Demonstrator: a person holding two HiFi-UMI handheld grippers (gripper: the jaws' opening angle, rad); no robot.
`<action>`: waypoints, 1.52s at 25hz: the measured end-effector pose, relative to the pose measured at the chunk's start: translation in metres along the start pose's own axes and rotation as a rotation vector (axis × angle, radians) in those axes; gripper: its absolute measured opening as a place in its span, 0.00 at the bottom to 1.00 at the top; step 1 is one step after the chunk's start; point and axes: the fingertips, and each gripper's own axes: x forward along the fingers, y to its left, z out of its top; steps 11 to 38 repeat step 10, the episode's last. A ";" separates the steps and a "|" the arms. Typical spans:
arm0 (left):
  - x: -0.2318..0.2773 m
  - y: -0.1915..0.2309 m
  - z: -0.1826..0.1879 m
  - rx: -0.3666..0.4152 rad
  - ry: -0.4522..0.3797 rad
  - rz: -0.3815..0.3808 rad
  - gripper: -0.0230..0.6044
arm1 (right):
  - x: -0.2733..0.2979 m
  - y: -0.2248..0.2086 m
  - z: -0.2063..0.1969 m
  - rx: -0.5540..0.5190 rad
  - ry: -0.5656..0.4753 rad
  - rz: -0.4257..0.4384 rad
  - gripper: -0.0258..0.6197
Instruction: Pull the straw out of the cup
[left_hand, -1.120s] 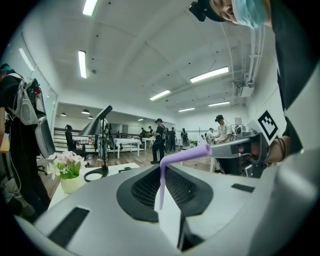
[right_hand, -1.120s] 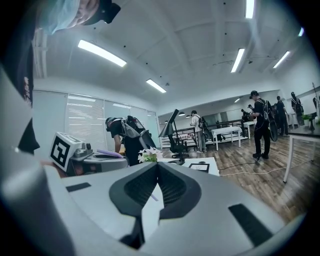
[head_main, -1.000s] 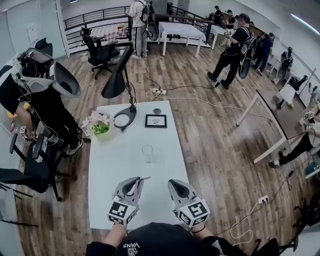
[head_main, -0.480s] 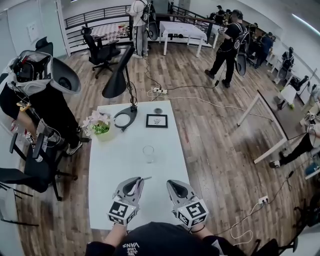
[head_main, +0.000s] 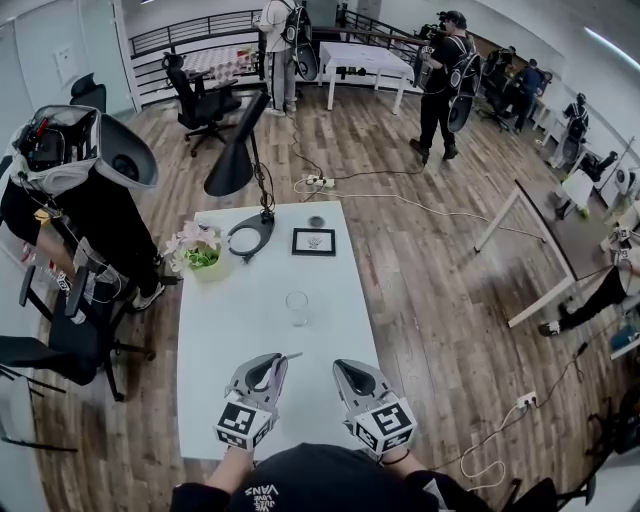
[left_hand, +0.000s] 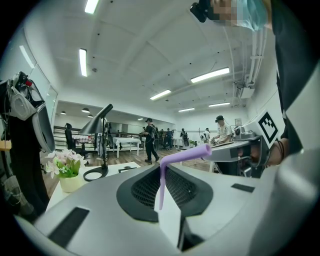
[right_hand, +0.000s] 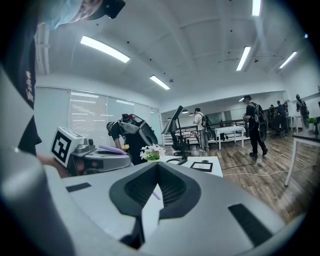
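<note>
An empty clear cup (head_main: 296, 306) stands upright on the white table (head_main: 240, 330), ahead of both grippers. My left gripper (head_main: 276, 360) is near the table's front edge, shut on a bent purple straw (left_hand: 161, 184). The straw's upper part sticks out to the right of the jaws (head_main: 291, 356). The straw is outside the cup and well apart from it. My right gripper (head_main: 341, 365) hovers beside the left one, jaws shut with nothing held. In the right gripper view the jaws (right_hand: 157, 167) meet at the tip, and the left gripper (right_hand: 95, 158) shows beside them.
A potted flower (head_main: 197, 250), a black desk lamp (head_main: 246, 175), a framed picture (head_main: 312, 241) and a small dark disc (head_main: 316, 221) sit at the table's far end. A chair with draped gear (head_main: 70, 250) stands to the left. People walk in the background.
Both grippers and the straw have kept still. A person in the background has walked leftward across the far floor.
</note>
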 end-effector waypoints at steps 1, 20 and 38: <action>0.000 0.000 -0.001 0.000 0.000 0.001 0.10 | 0.000 0.000 -0.001 0.000 0.001 0.001 0.06; -0.004 -0.002 0.001 0.000 -0.002 0.001 0.10 | -0.004 0.001 0.001 -0.002 -0.006 0.001 0.06; -0.004 -0.002 0.001 0.000 -0.002 0.001 0.10 | -0.004 0.001 0.001 -0.002 -0.006 0.001 0.06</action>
